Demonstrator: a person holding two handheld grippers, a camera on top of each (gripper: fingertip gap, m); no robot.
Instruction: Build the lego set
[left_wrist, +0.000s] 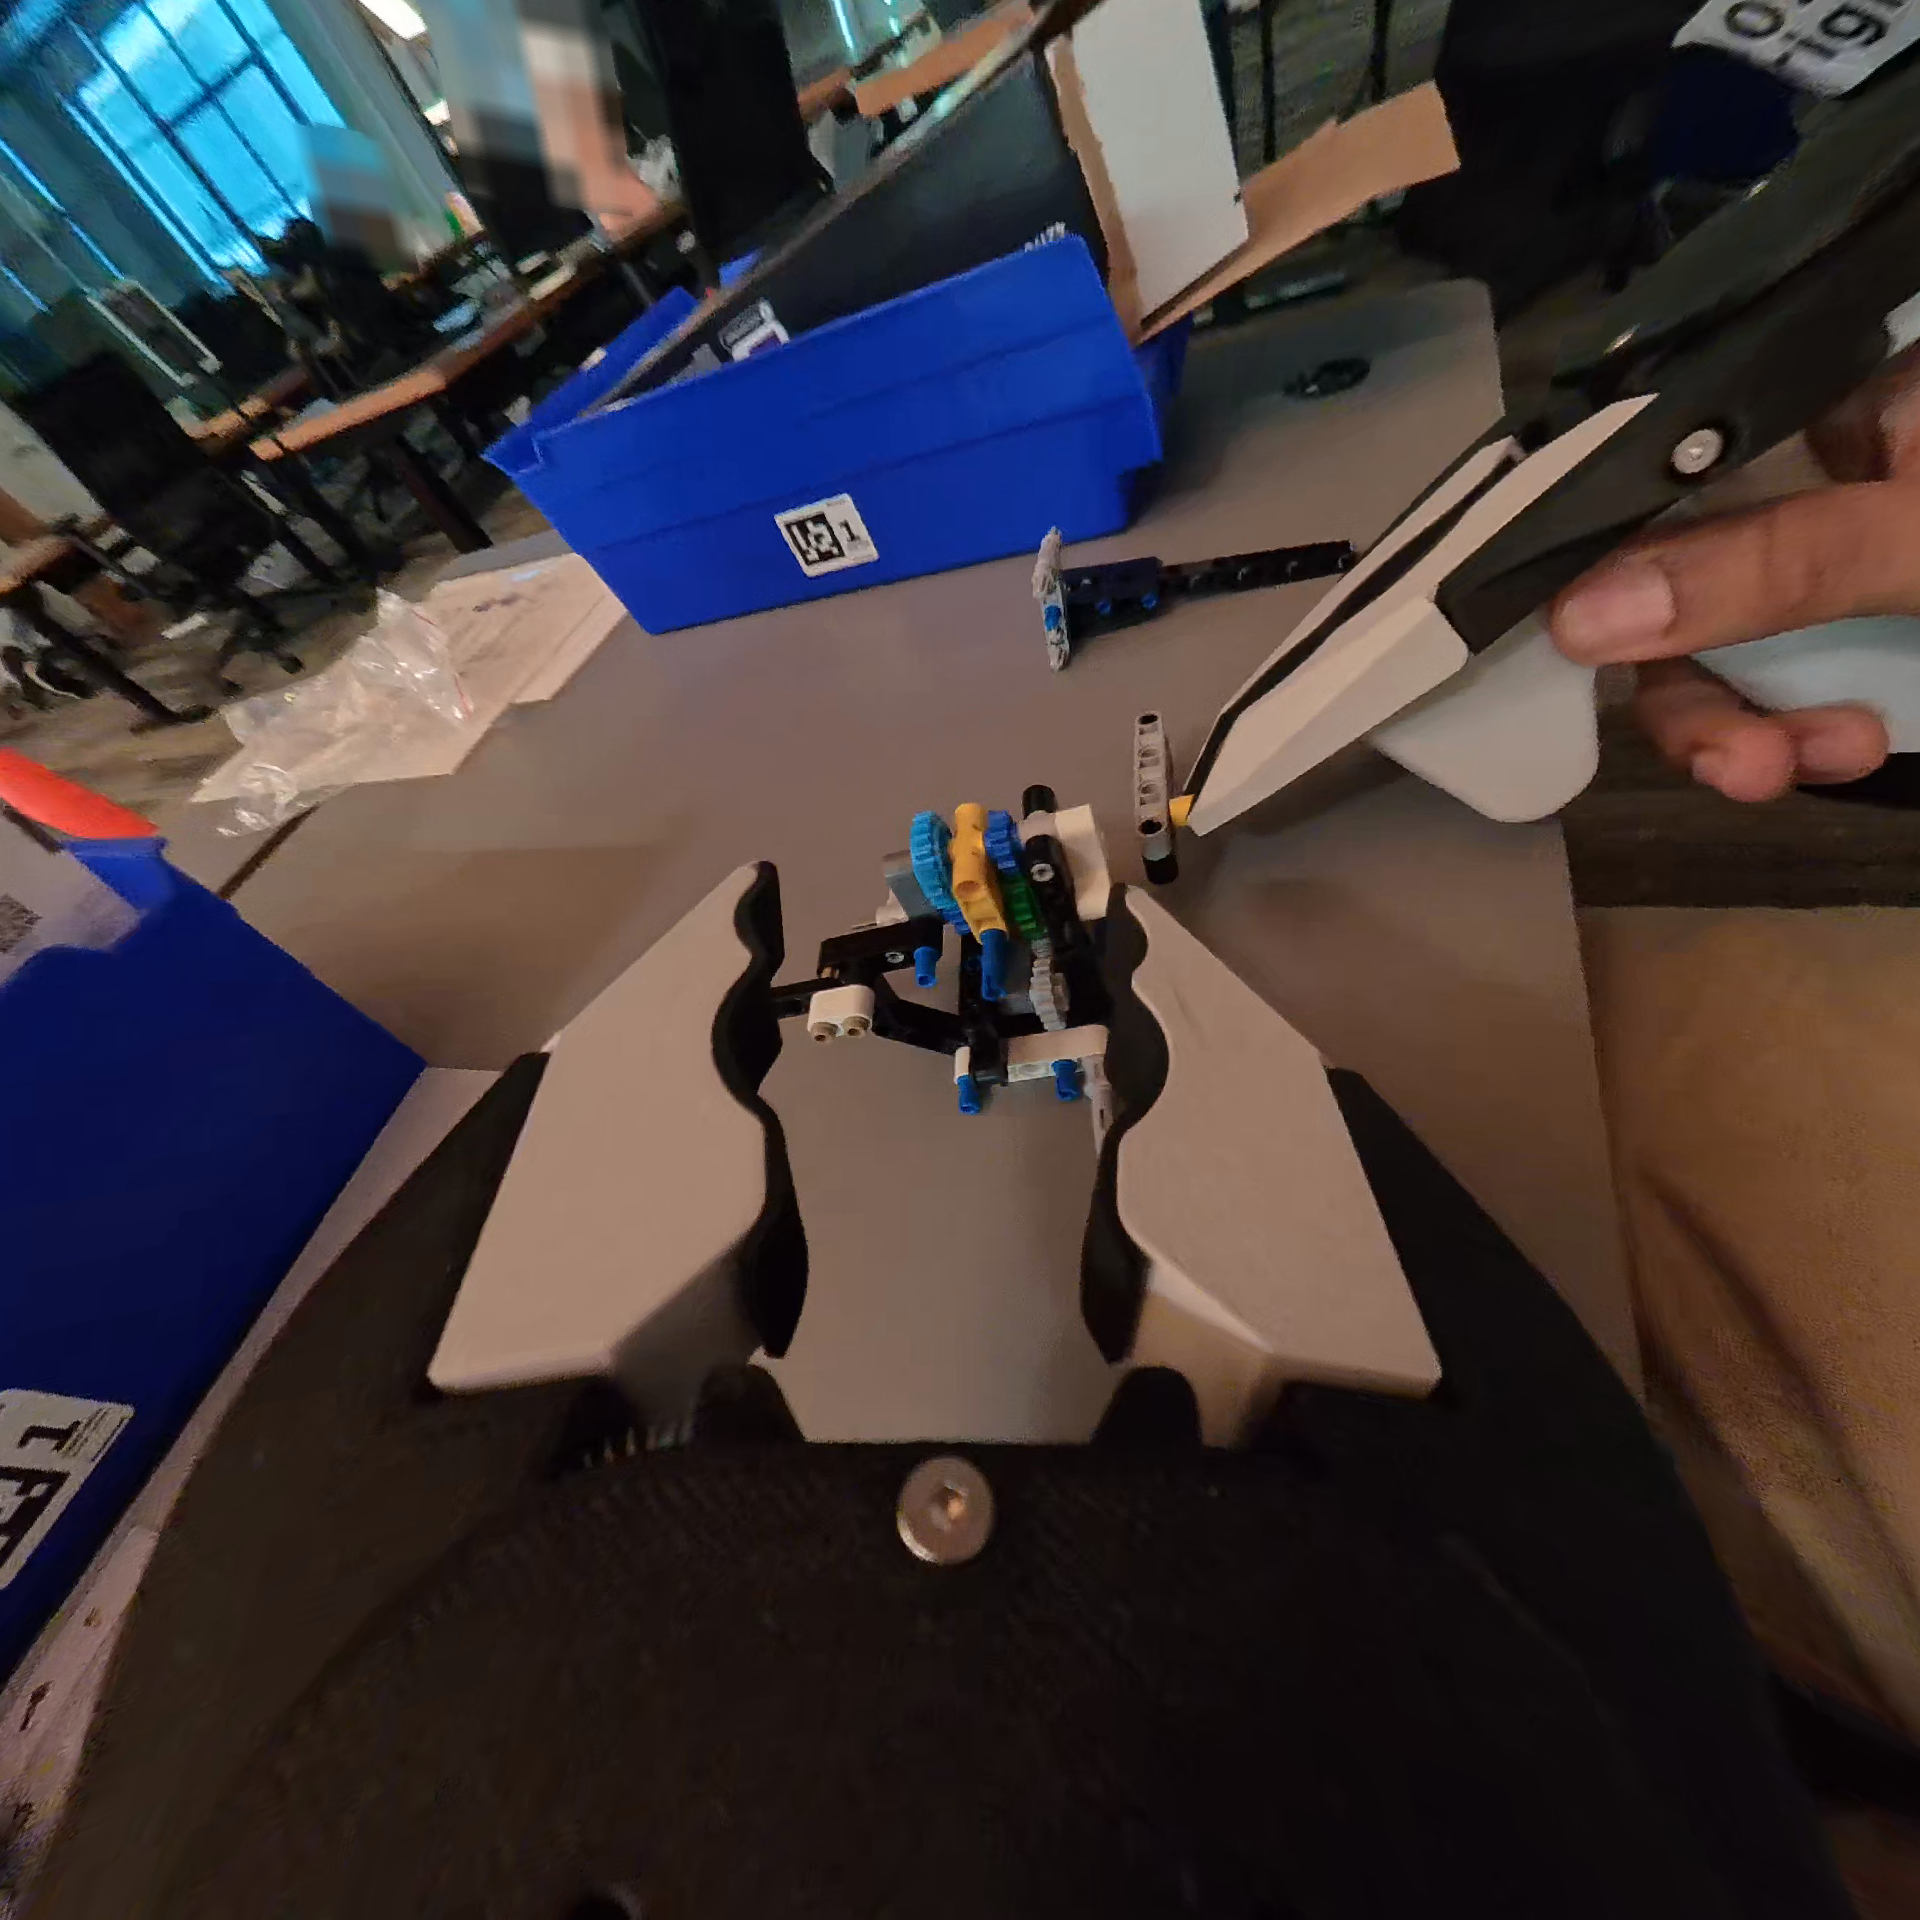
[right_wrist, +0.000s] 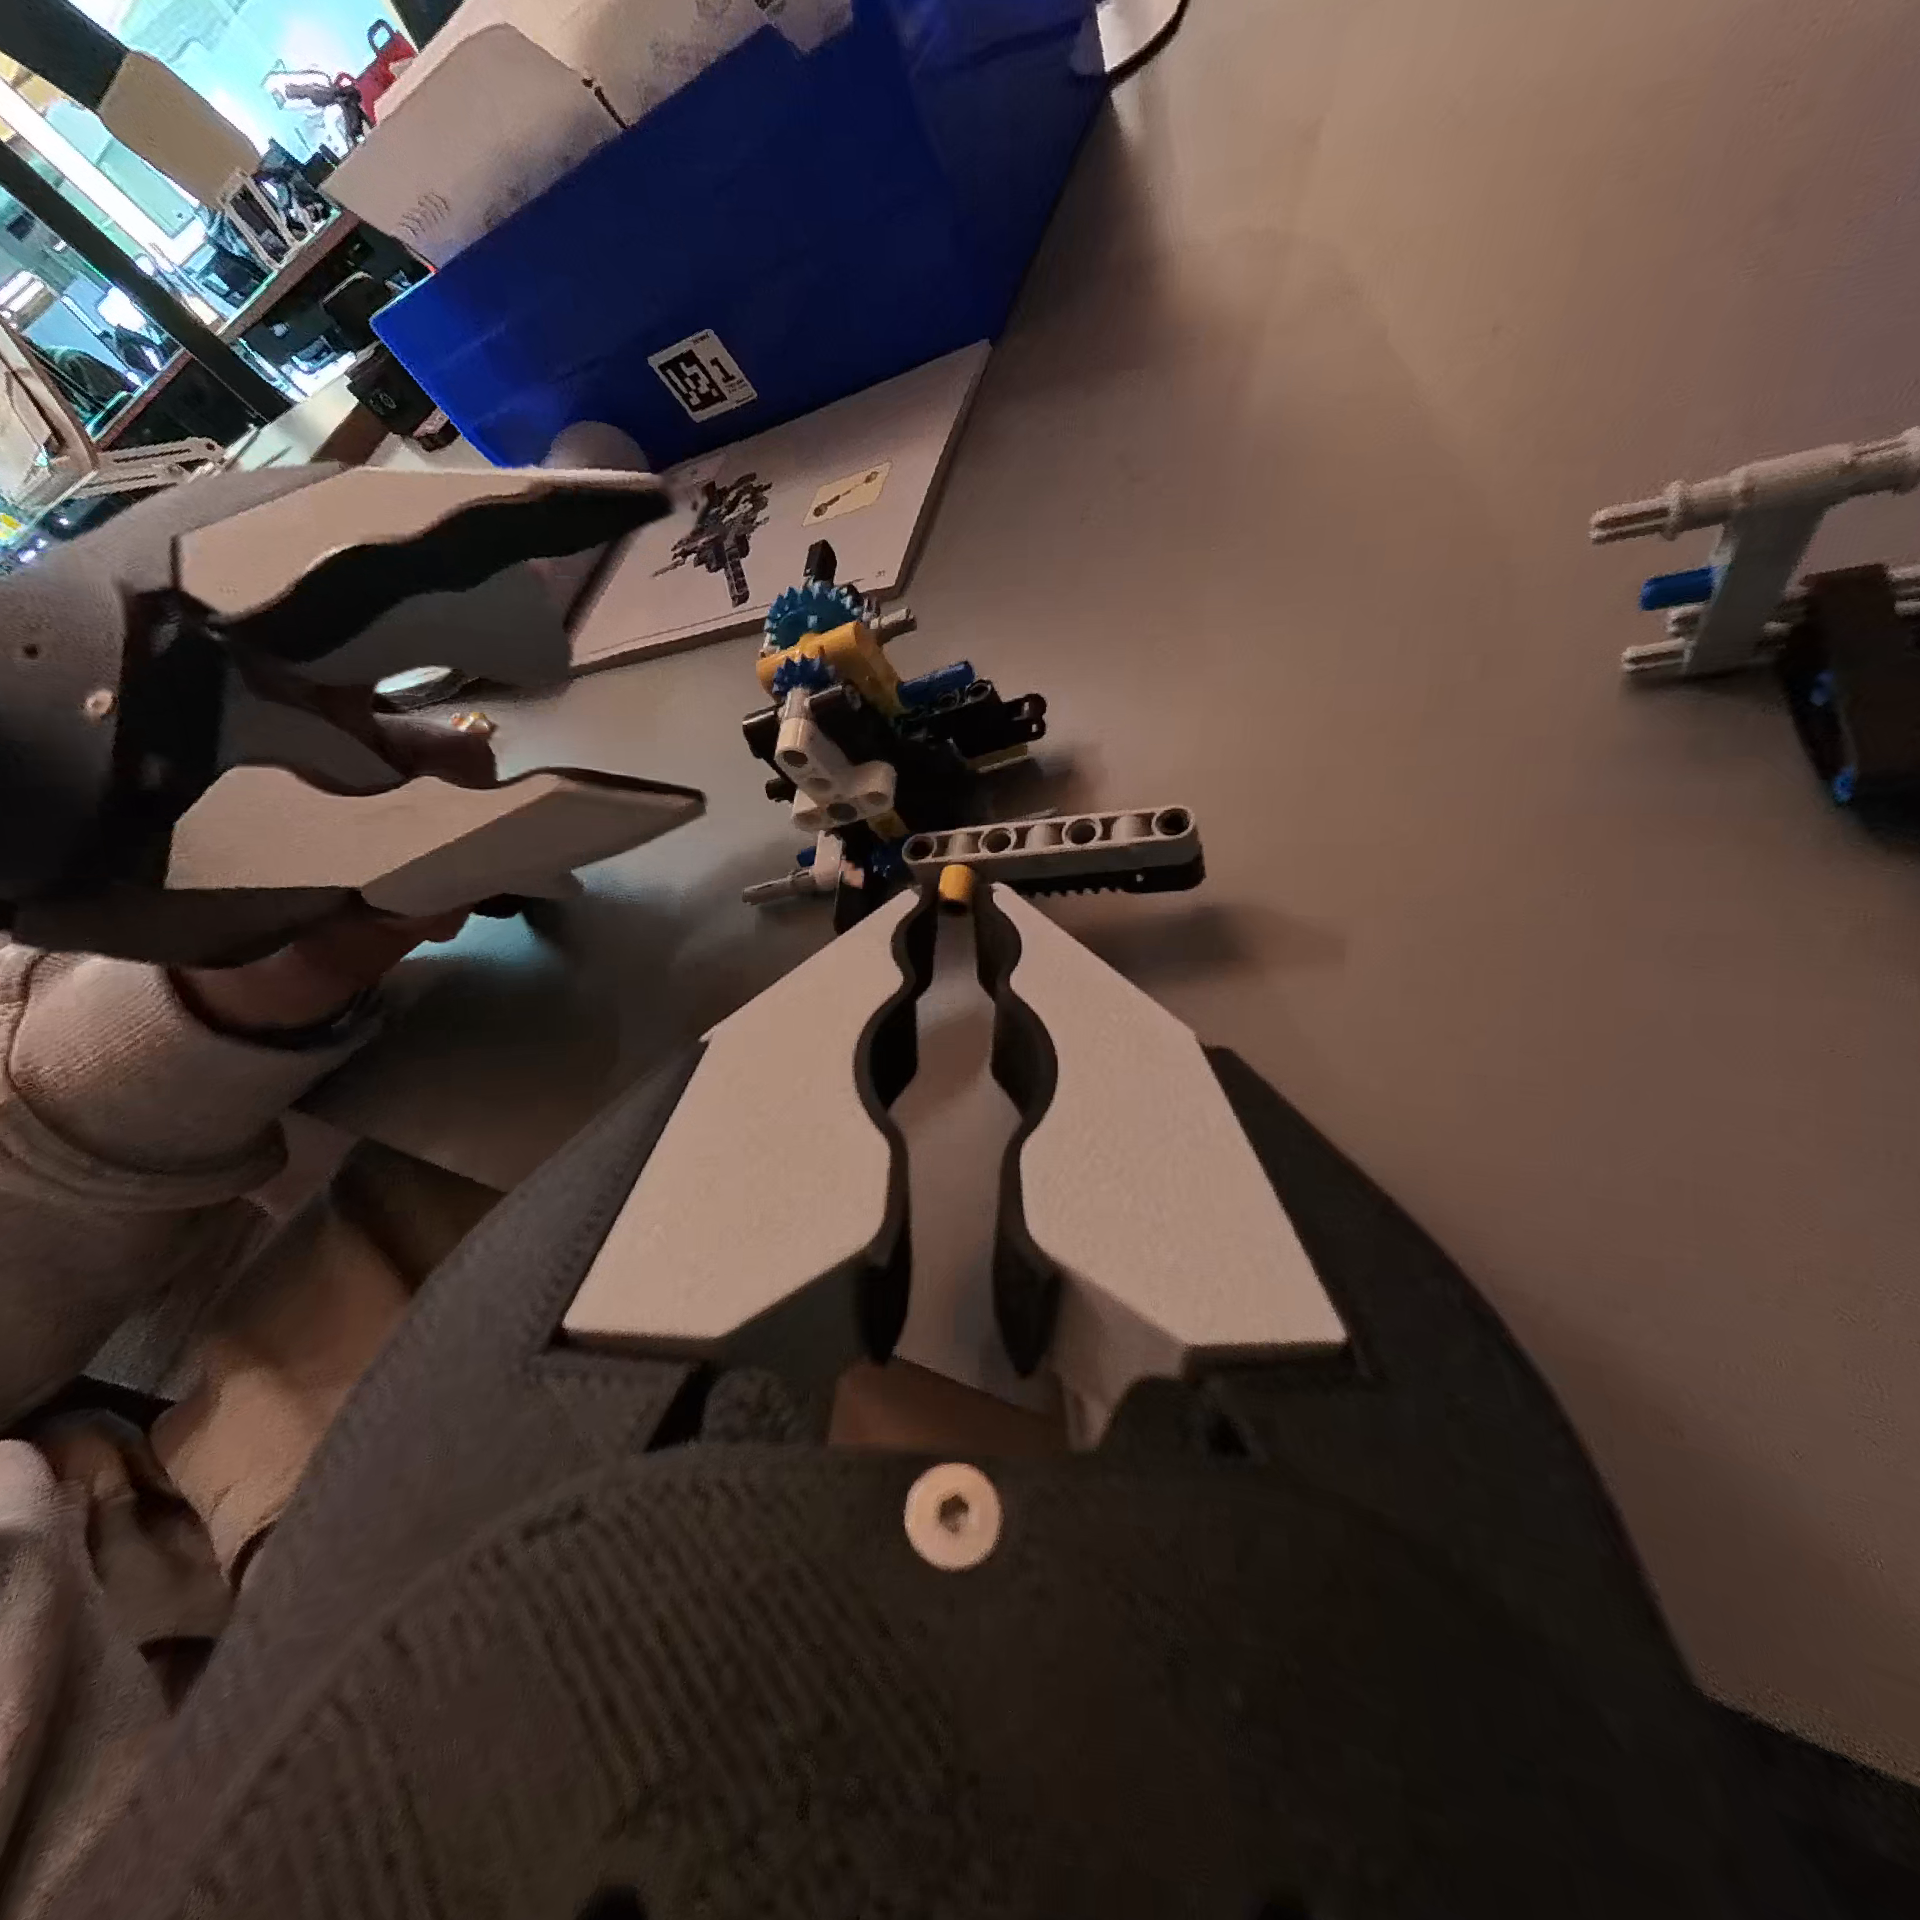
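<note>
Between open left gripper (left_wrist: 940, 914) fingers: lego assembly (left_wrist: 987, 935); right gripper (right_wrist: 954, 904) pinches yellow pin (right_wrist: 954, 885).

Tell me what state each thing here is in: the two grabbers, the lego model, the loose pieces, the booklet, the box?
Left gripper: open, straddling the model, nothing gripped.
Right gripper: shut on a yellow pin.
Grey beam: on the pin, held off the table.
Lego model: half-built, standing on the table.
Second assembly: lying apart, untouched.
Instruction booklet: open, flat.
Blue bin: contents hidden.
Plastic bag: crumpled.
</note>
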